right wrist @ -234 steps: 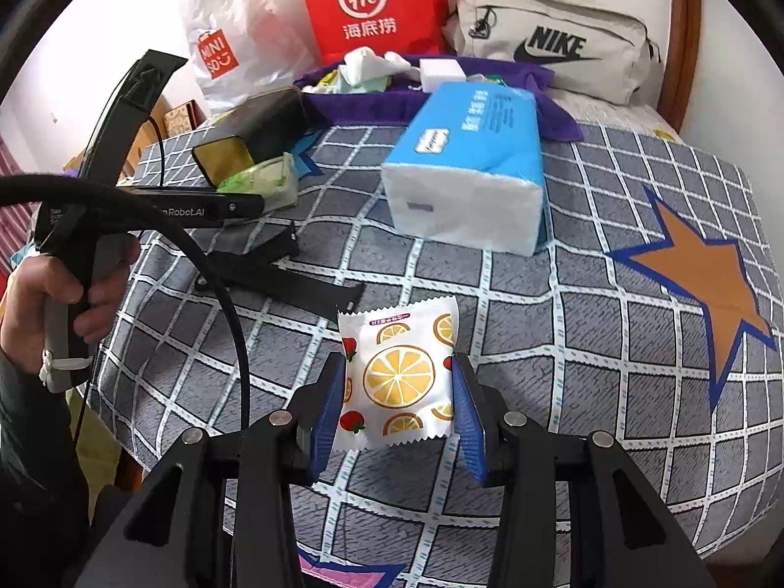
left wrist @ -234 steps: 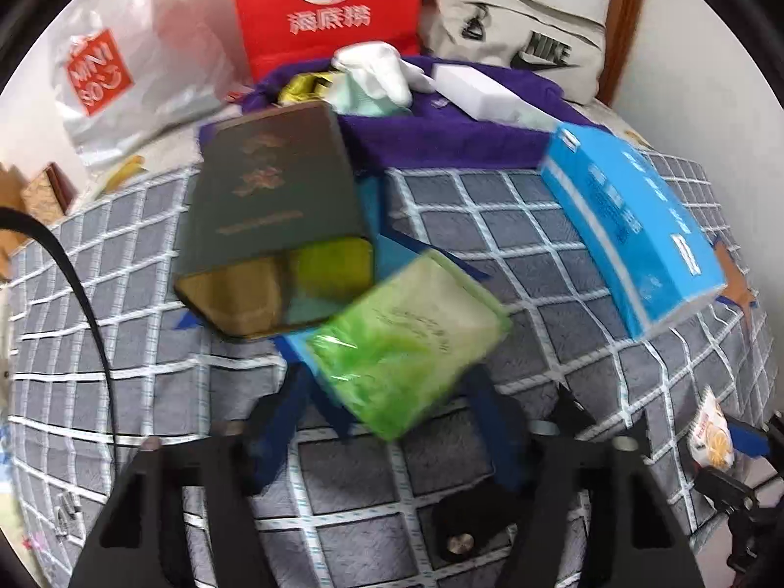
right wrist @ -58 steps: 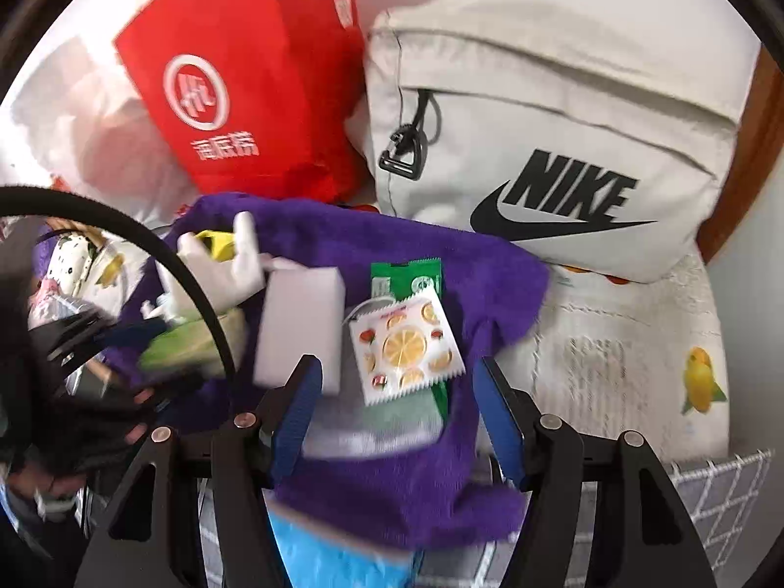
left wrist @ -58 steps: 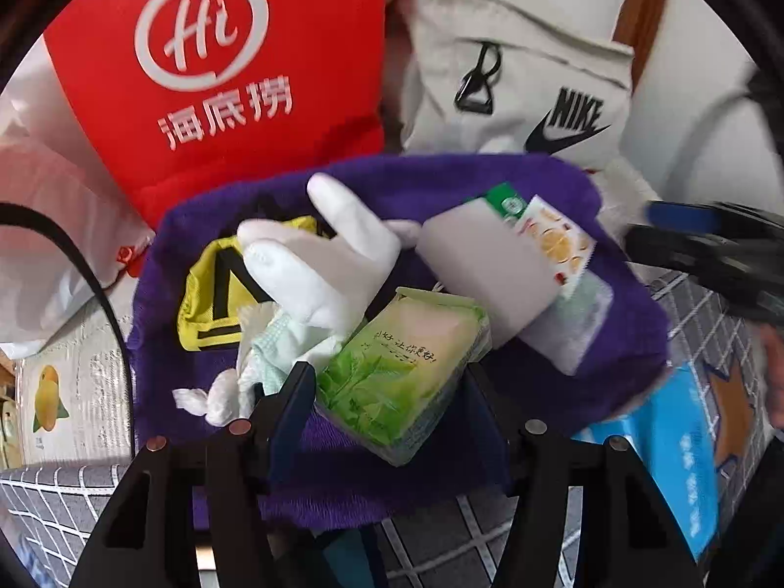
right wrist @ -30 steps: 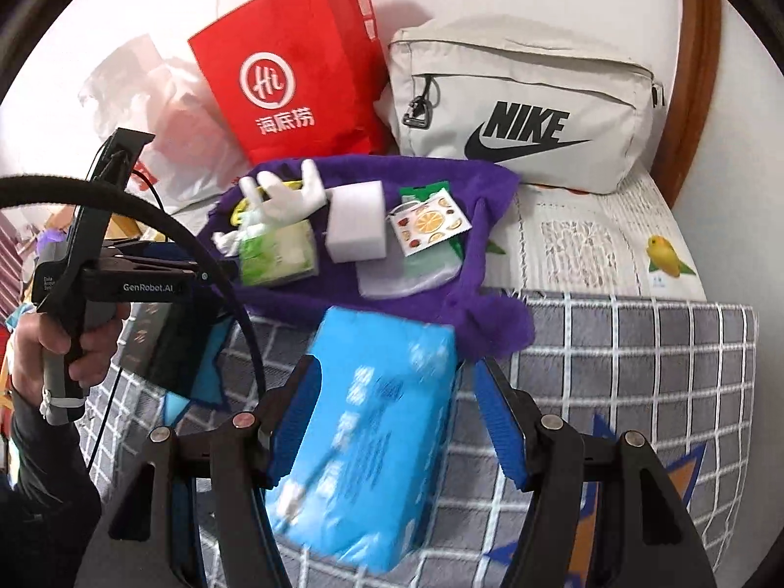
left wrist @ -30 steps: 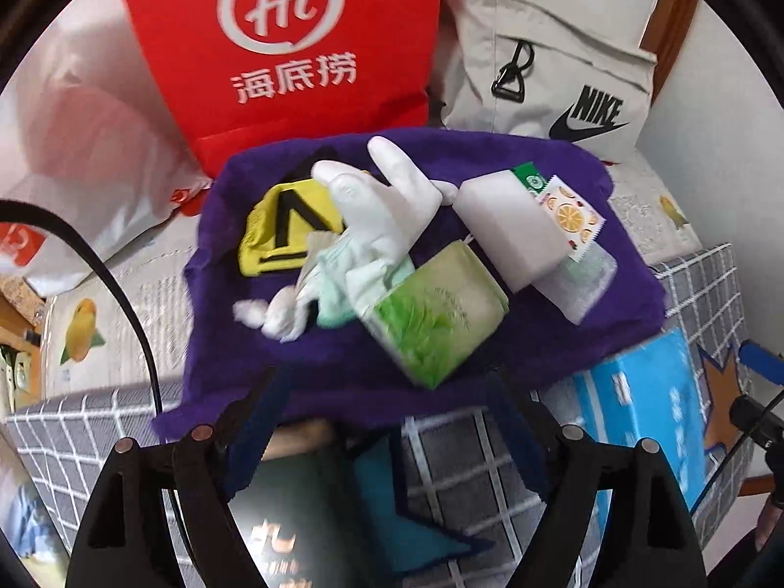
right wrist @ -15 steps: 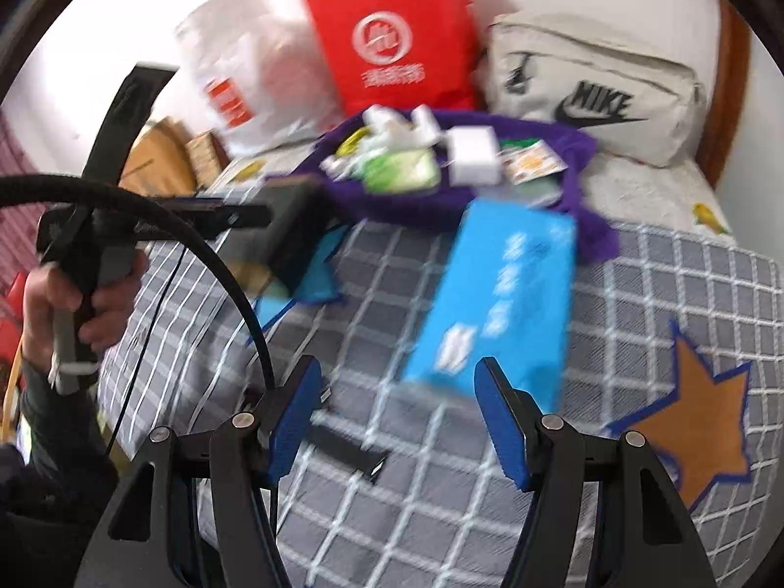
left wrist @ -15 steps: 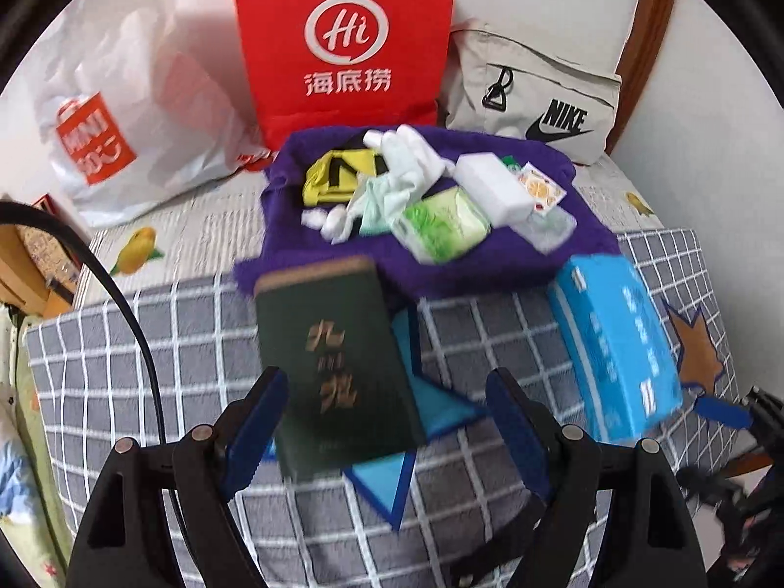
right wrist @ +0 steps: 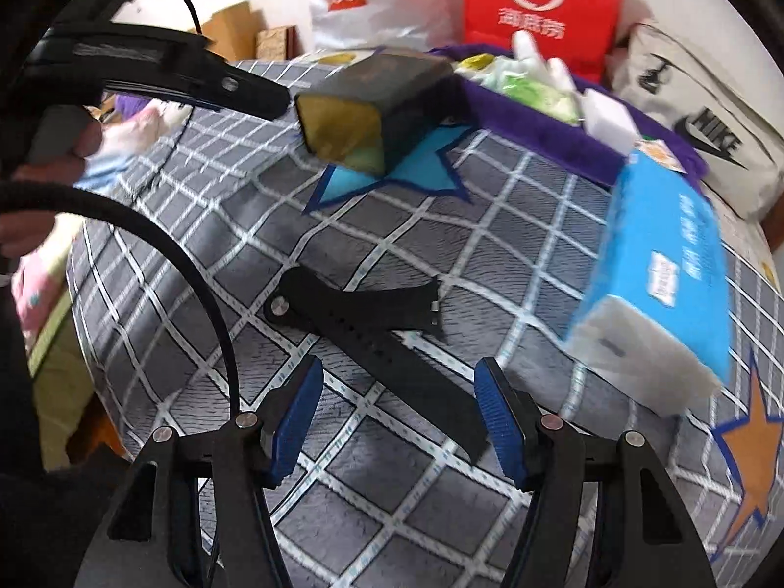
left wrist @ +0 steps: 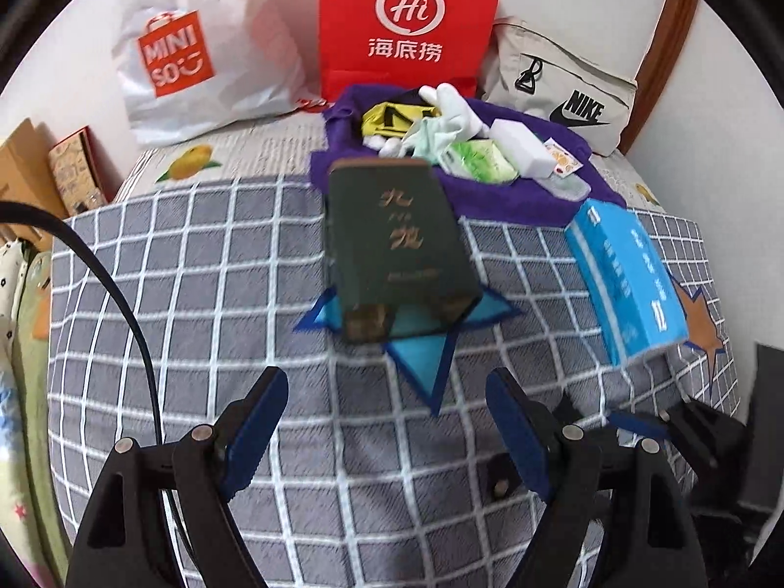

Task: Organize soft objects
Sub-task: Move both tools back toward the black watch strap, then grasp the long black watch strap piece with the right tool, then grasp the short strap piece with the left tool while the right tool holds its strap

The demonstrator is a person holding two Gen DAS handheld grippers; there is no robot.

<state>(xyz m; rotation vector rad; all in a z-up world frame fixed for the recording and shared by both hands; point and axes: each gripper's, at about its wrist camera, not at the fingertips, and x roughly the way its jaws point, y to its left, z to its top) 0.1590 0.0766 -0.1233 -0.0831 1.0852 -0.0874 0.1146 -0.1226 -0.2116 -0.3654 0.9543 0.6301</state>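
At the far end of the bed lies a purple cloth [left wrist: 509, 196] with a white glove [left wrist: 455, 108], a green tissue pack [left wrist: 480, 161], a white sponge [left wrist: 519, 147] and an orange-print sachet [left wrist: 563, 159] on it. My left gripper [left wrist: 384, 392] hangs open over the checked bedcover [left wrist: 196, 294], with nothing between its fingers. My right gripper [right wrist: 397, 382] is open too, low over a black watch strap [right wrist: 372, 323]. The strap's near end shows between the blue pads, which do not touch it. A blue tissue pack [right wrist: 671, 284] lies to the right.
A dark green box [left wrist: 397, 245] lies mid-bed in front of the cloth. Against the wall stand a white Miniso bag [left wrist: 196, 59], a red paper bag [left wrist: 406, 24] and a beige Nike bag [left wrist: 563, 93]. A hand [right wrist: 73, 147] holds the left gripper [right wrist: 255, 93] at upper left.
Both grippers drew back from the purple cloth to the near part of the bed, leaving the green pack and sachet there. The right one sank and rolled, and now hangs over the black strap.
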